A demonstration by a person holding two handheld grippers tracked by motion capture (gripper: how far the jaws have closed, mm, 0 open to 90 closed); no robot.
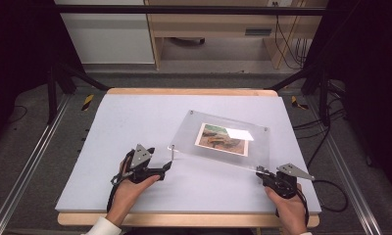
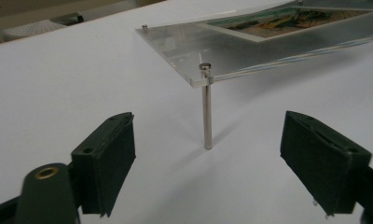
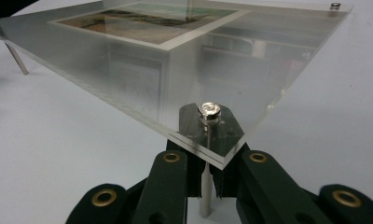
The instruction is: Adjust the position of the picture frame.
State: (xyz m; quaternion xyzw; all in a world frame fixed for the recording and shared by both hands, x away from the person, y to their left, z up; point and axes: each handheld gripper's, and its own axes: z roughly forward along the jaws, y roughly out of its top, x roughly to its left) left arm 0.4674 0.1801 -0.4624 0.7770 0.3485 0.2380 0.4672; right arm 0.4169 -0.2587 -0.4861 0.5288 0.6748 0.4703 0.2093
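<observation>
Right tool (image 3: 207,179) around frame leg (image 3: 204,191)

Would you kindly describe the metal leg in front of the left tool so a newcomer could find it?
On the white table lies a clear frame holding a photo. At its near-left corner a thin metal leg stands upright, between the open left tool. The other near leg is clamped in the right tool.

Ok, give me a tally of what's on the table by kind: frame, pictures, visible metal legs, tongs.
Acrylic frame: 1
Picture inside it: 1
Metal legs: 2, near-left leg and near-right leg
Tongs: 2, left tongs open, right tongs shut on the near-right leg
Total: 6
</observation>
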